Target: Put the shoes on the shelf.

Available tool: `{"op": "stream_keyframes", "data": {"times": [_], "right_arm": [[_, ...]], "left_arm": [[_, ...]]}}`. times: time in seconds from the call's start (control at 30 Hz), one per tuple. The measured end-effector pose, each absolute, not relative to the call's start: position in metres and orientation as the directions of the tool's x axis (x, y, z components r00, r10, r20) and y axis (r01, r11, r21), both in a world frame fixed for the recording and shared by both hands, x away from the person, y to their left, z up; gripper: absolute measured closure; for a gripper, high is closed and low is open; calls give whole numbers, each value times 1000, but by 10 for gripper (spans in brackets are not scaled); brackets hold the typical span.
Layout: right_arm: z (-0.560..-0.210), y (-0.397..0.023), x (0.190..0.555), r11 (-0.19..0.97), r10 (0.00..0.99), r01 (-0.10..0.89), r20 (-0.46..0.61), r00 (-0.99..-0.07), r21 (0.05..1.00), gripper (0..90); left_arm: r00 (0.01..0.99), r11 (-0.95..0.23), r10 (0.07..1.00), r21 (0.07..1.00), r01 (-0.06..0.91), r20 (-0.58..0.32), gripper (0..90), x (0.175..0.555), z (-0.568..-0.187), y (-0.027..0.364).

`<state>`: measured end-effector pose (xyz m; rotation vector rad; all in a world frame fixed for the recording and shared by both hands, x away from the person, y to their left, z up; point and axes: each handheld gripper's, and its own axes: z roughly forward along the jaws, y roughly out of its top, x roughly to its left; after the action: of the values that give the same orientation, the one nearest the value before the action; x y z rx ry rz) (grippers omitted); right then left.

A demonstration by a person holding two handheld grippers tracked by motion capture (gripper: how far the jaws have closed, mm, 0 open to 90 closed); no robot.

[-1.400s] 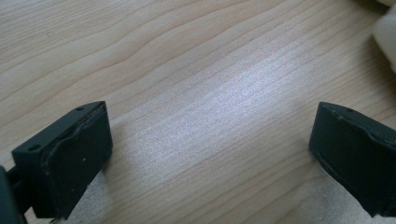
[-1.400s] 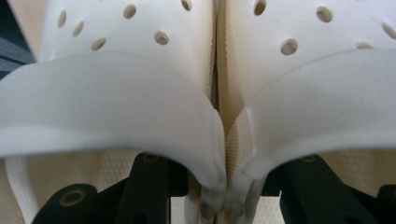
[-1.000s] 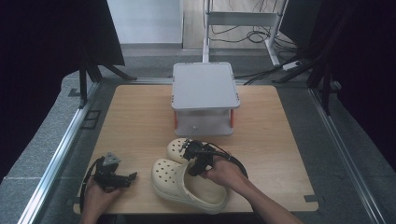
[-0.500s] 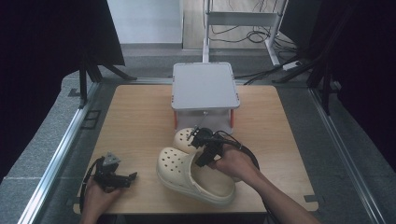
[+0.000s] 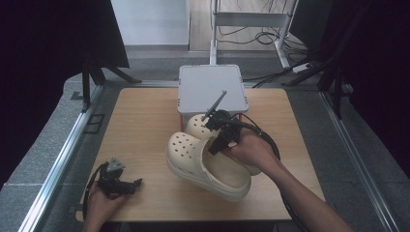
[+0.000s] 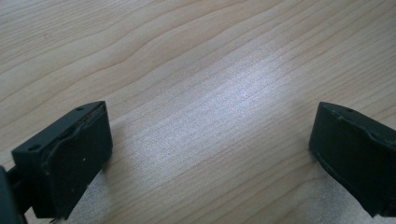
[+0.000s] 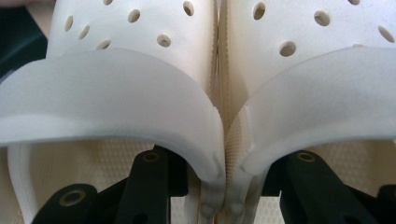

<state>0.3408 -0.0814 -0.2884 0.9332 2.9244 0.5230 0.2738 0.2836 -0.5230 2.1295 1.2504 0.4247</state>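
Observation:
Two cream clogs with holes are pinched side by side: the near clog and the far clog hang tilted above the wooden table, toes toward the box. My right gripper is shut on their two touching inner walls. In the right gripper view one finger sits inside the left clog and the other inside the right clog. My left gripper rests at the table's front left, open, with only bare wood between its jaws.
A grey lidded box with red latches stands at the table's far middle, just beyond the clogs' toes. A black cable loops by the right hand. Metal rails border the table.
My right hand has lifted the pair of clogs off the table and carried them toward the box. The left gripper has stayed put.

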Motion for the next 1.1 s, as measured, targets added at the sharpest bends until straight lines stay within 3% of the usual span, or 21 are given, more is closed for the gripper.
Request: {"op": "stream_keyframes", "data": {"times": [0.5, 1.1], "right_arm": [[-241, -80, 379, 662, 693, 651, 28, -720, 370, 639], [-222, -74, 456, 433, 874, 793, 16, -485, 428, 640]], "left_arm": [[502, -359, 864, 655, 665, -36, 0, 274, -523, 284], [504, -359, 863, 657, 663, -36, 0, 274, -523, 283]]}}
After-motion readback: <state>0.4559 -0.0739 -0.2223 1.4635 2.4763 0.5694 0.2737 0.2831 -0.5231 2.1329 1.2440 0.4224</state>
